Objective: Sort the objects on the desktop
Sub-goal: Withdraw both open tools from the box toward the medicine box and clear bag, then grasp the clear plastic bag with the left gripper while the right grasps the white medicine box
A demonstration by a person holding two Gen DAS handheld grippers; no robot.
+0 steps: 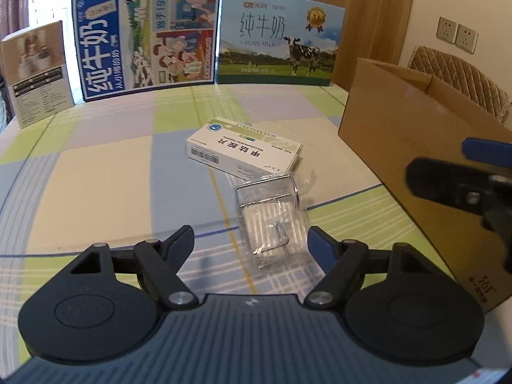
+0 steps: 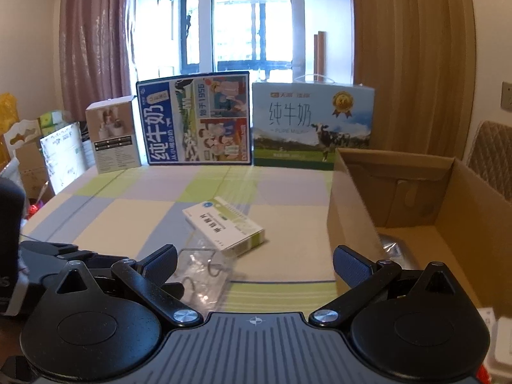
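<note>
The left claw (image 1: 251,240) is wide open and holds nothing. It hangs low over the table (image 1: 96,172), which has a checked cloth of green, grey and cream squares. Right in front of the left claw, between its two fingers, lies a clear plastic bag (image 1: 272,220) with a shiny metal hook inside. The far end of the bag touches a white and green medicine box (image 1: 244,152), which lies flat on the cloth.

The right claw (image 2: 254,262) is wide open too, and it holds nothing. It is next to the medicine box (image 2: 224,227), on the side where the open cardboard box (image 2: 352,217) stands. In the right wrist view the clear plastic bag (image 2: 204,275) lies just in front of the medicine box, close to the left finger of the right claw. A crinkly shiny thing lies on the floor of the cardboard box, but it is too blurry to name.

Far behind the medicine box, three cartons stand in a row at the back edge of the table. The blue milk carton (image 2: 193,118) is in the middle. The milk carton with a cow (image 2: 312,124) is next to it, nearer the cardboard box. A small brown and white carton (image 2: 112,134) is on the other end
</note>
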